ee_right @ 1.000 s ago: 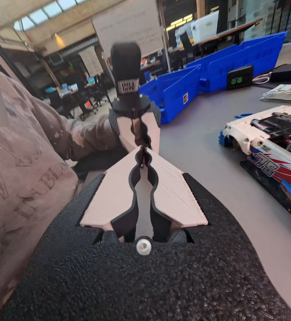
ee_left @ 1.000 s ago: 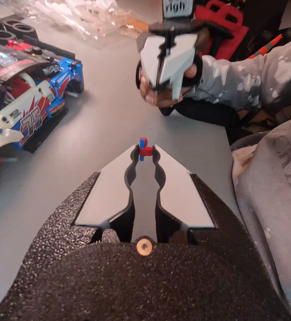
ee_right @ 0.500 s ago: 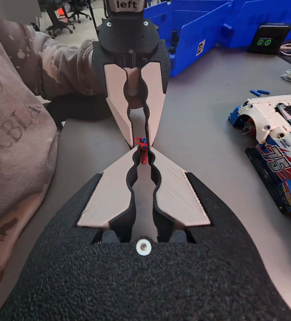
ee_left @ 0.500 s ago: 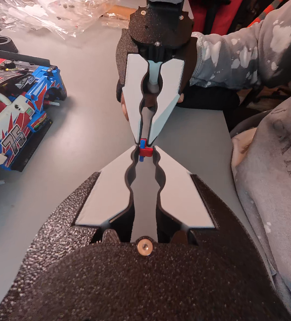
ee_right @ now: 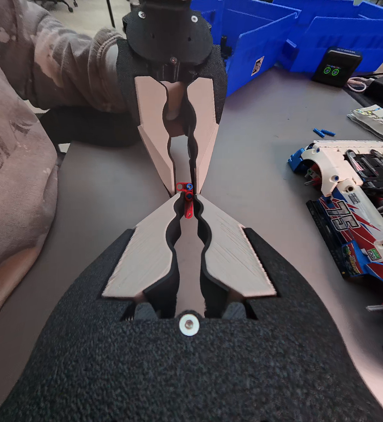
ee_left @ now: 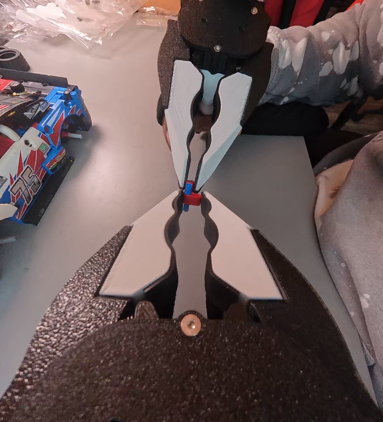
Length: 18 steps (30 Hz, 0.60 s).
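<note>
My left gripper (ee_left: 191, 196) is shut on a small red connector (ee_left: 193, 199) with a blue pin (ee_left: 187, 189) through it, held above the grey table (ee_left: 122, 159). My right gripper (ee_right: 188, 196) is shut on a thin red beam (ee_right: 188, 210). The two grippers meet tip to tip, so the beam's end touches the connector (ee_right: 182, 186) at the blue pin. The right gripper also shows in the left wrist view (ee_left: 189, 185), coming from the far side, and the left gripper shows in the right wrist view (ee_right: 184, 190). How far the two parts are joined is hidden between the fingertips.
A blue, white and red toy race car (ee_left: 26, 159) lies on the table, to the right in the right wrist view (ee_right: 357, 205). Black tyres (ee_left: 5, 56) and clear plastic bags (ee_left: 60, 18) lie behind it. Blue bins (ee_right: 300, 41), a black device (ee_right: 336, 66), a booklet (ee_right: 378, 123) and loose blue pins (ee_right: 322, 132) are farther off. Only a small space, under 4 cm, lies between the two pairs of fingers.
The right gripper has come in from farther away and lined up nose to nose with the left one. The two red parts, apart one second ago, now touch.
</note>
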### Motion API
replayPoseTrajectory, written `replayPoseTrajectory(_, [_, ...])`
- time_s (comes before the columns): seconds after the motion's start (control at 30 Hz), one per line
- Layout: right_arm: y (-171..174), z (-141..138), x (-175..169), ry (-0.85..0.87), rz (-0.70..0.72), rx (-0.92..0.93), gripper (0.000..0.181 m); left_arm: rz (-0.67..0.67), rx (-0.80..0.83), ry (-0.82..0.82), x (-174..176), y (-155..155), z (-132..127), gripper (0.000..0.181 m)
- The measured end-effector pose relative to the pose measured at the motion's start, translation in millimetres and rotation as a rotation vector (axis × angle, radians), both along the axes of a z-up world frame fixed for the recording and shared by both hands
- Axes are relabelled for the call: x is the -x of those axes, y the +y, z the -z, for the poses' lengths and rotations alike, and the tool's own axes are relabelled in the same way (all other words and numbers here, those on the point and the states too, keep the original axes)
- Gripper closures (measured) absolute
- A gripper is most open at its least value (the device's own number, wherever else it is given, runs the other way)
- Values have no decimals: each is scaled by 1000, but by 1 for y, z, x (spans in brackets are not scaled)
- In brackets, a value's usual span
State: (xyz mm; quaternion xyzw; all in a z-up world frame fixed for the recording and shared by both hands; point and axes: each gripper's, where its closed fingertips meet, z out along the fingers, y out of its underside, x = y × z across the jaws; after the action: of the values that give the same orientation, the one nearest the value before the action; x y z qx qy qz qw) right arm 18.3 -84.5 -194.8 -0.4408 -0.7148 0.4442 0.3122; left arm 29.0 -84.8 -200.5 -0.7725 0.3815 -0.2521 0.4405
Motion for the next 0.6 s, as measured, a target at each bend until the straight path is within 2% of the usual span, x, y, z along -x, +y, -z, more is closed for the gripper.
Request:
replayPoseTrajectory(0.2, [0,2,-3,-13,-44,45,178,-4,24,10,-1,-1,6,168])
replayPoseTrajectory(0.23, [1,1,-3,-5,-38,59,177,-27,36,67,4,1,15,168])
replayPoseTrajectory(0.27, [2,-19,-5,67,-43,136,178,-40,39,197,18,2,36,168])
replayPoseTrajectory(0.3, [10,-37,-8,114,-27,179,178,-30,47,189,20,0,42,168])
replayPoseTrajectory(0.37, [27,-35,-9,120,51,50,177,-86,29,99,20,7,22,168])
replayPoseTrajectory(0.43, [25,-28,-9,109,60,90,177,-86,-13,67,17,15,7,168])
replayPoseTrajectory(0.5, [25,-29,-9,115,50,128,176,-80,1,46,14,16,7,167])
replayPoseTrajectory(0.6, [26,-37,-10,145,29,204,176,-96,75,20,16,16,19,167])
